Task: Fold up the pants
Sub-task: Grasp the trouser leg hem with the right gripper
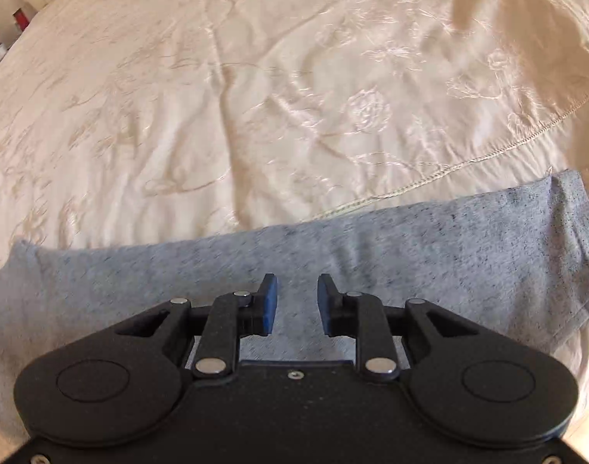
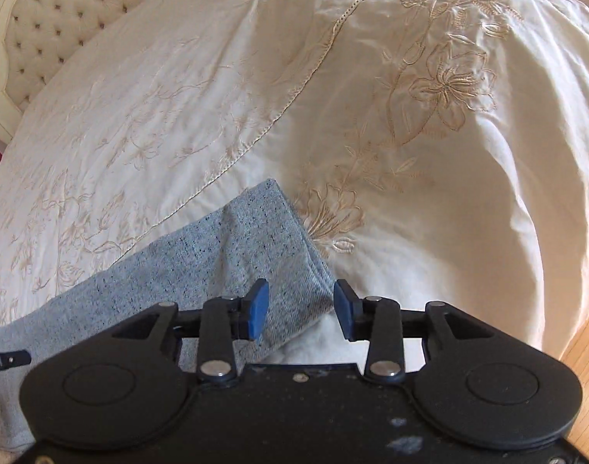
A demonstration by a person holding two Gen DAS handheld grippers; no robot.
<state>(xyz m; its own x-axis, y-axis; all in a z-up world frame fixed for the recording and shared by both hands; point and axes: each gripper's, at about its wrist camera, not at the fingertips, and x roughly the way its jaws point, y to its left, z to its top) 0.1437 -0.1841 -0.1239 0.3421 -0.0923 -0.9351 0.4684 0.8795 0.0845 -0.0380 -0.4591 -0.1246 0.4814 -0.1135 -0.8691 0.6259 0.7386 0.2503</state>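
The grey speckled pants (image 1: pixel 333 247) lie as a long folded band across the near edge of a cream embroidered bedspread (image 1: pixel 255 96). My left gripper (image 1: pixel 297 301) is open and empty, hovering over the middle of the band. In the right wrist view the pants (image 2: pixel 217 255) end in a folded corner. My right gripper (image 2: pixel 301 309) is open and empty, its fingers standing on either side of that corner's right edge without closing on it.
The bedspread (image 2: pixel 410 135) has wrinkles and a stitched seam (image 2: pixel 286 104). A tufted cream headboard (image 2: pixel 50 11) stands at the far left. Wooden floor (image 2: pixel 588 352) shows past the bed's right edge. A black strap (image 2: pixel 8 359) lies on the pants at left.
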